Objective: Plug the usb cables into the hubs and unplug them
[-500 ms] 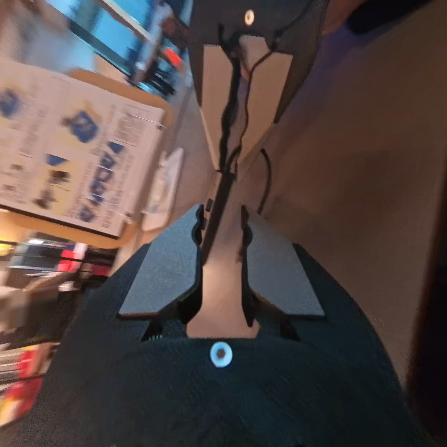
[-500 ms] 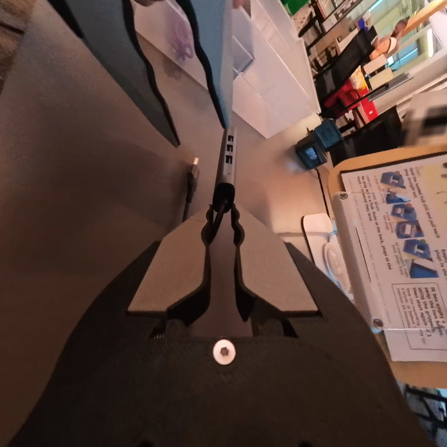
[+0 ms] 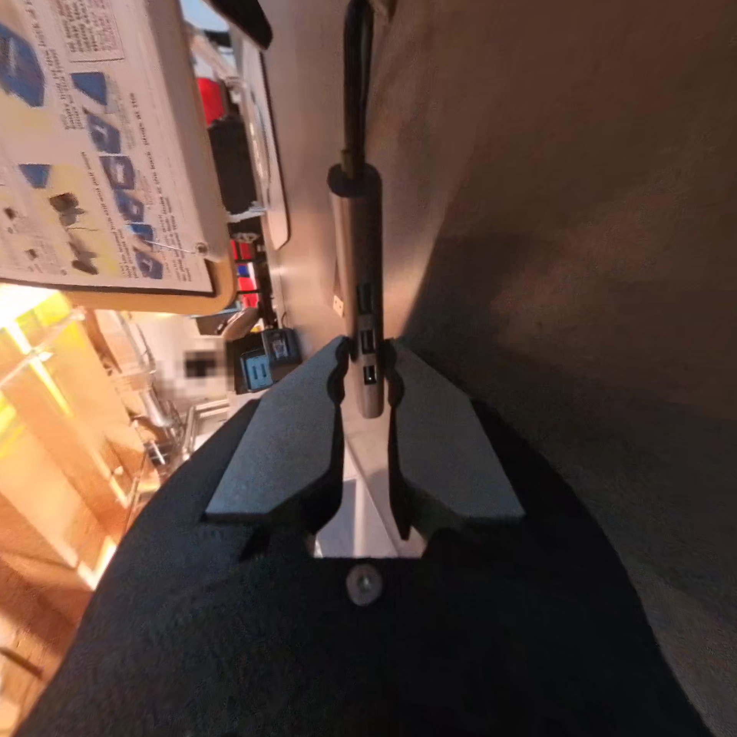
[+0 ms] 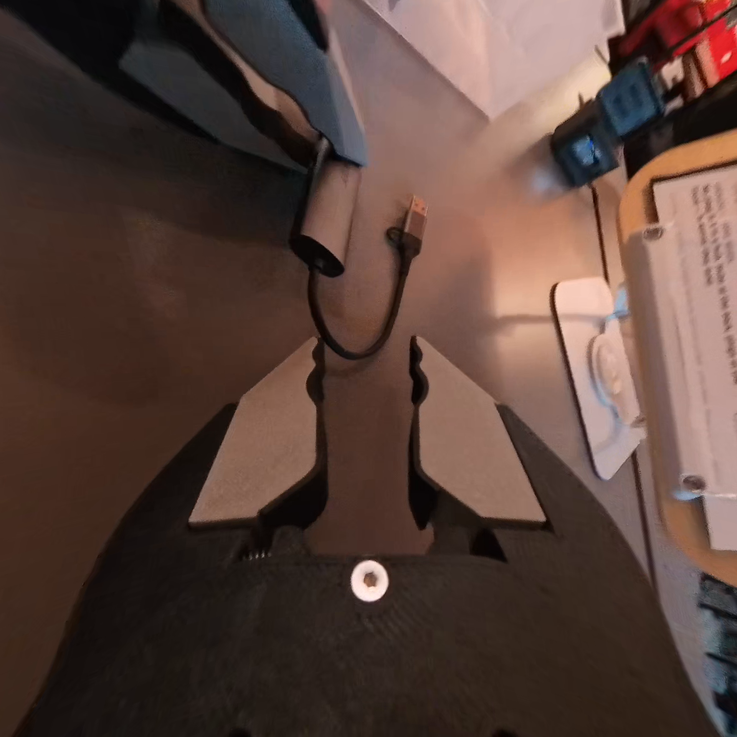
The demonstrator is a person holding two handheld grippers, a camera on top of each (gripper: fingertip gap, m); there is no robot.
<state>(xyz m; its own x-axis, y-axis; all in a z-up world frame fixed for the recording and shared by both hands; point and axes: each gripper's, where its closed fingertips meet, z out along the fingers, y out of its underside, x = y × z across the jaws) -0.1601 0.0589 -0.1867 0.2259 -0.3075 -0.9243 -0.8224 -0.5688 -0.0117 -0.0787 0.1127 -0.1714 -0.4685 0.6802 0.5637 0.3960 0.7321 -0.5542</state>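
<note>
A slim grey USB hub (image 3: 359, 247) with several ports on its side lies on edge on the grey table (image 3: 558, 199). My left gripper (image 3: 366, 359) is shut on the hub's port end. The hub's short black cable (image 3: 355, 79) leaves its far end. In the right wrist view the hub (image 4: 329, 215) sits between the left gripper's fingers (image 4: 335, 99). Its cable (image 4: 393, 303) loops round to a loose USB plug (image 4: 414, 219) lying on the table. My right gripper (image 4: 367, 347) is open and empty, with the cable loop just past its fingertips.
A printed sheet on a wooden board (image 3: 99, 159) stands beside the work area; it also shows in the right wrist view (image 4: 698, 319). A blue-black power adapter (image 4: 590, 147), a white flat device (image 4: 590, 379) and a clear plastic bin (image 4: 478, 48) sit nearby. One gripper's finger ends stand about 11 cm off the other's. My right gripper's tips are some 30 cm from the white flat device (image 4: 590, 379).
My right gripper has let go of the cable at the hub's end, opened and drawn back. My left gripper has moved onto the hub's port end and closed on it.
</note>
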